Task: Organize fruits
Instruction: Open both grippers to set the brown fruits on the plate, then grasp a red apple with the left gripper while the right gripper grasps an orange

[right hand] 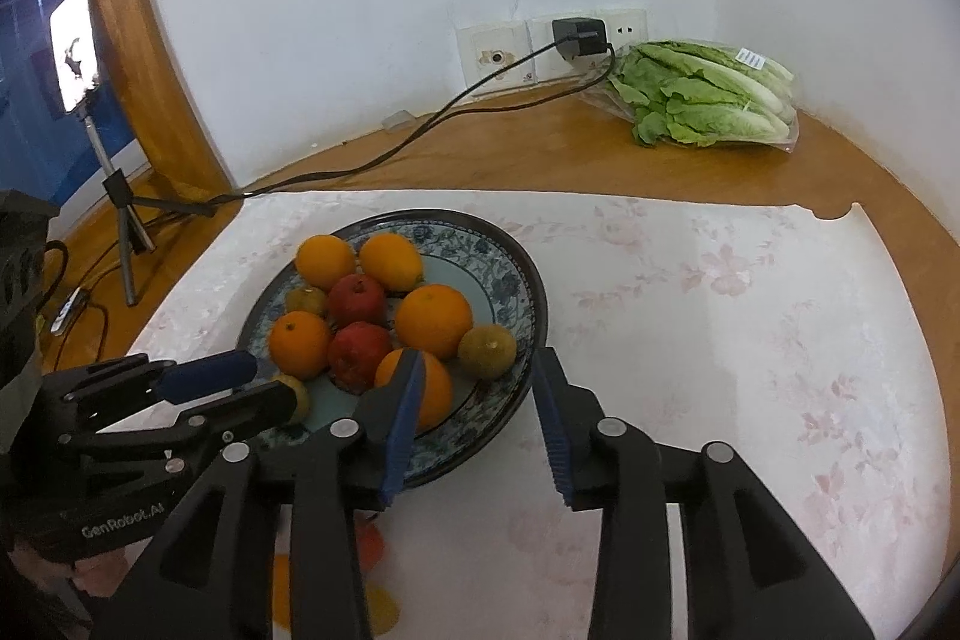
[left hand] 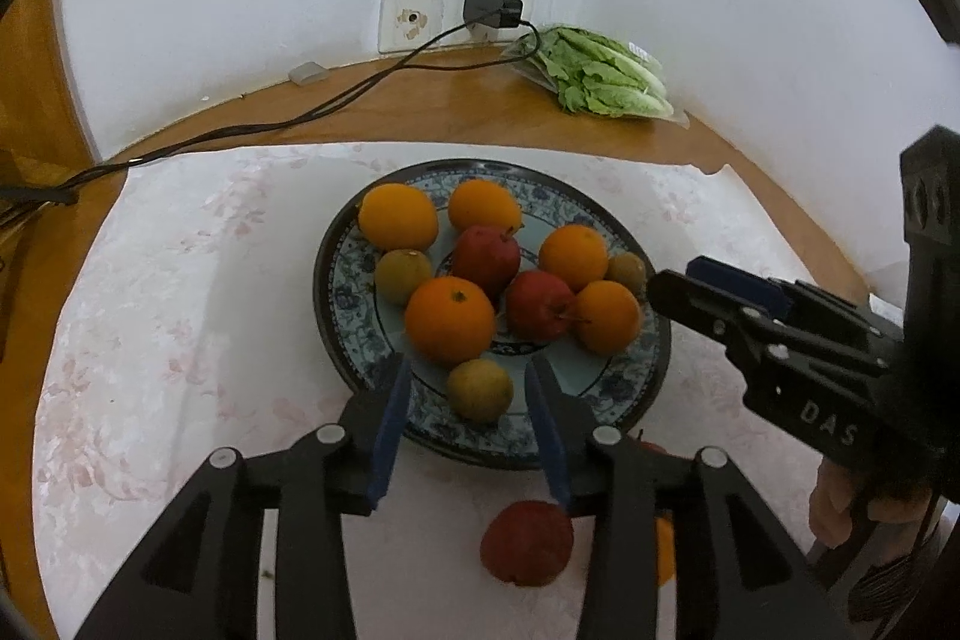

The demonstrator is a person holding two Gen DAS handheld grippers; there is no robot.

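Your left gripper (left hand: 468,382) and right gripper (right hand: 474,376) both hang partly open, holding nothing, over the plate's (left hand: 648,370) near rim. Their arms half-hide a red fruit (left hand: 525,544) lying on the cloth (left hand: 180,340); an orange one beside it barely shows.

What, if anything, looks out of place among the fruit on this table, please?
One red apple lies on the tablecloth in front of the plate, apart from the fruit piled on it. An orange fruit shows beside it, mostly hidden behind the left gripper.
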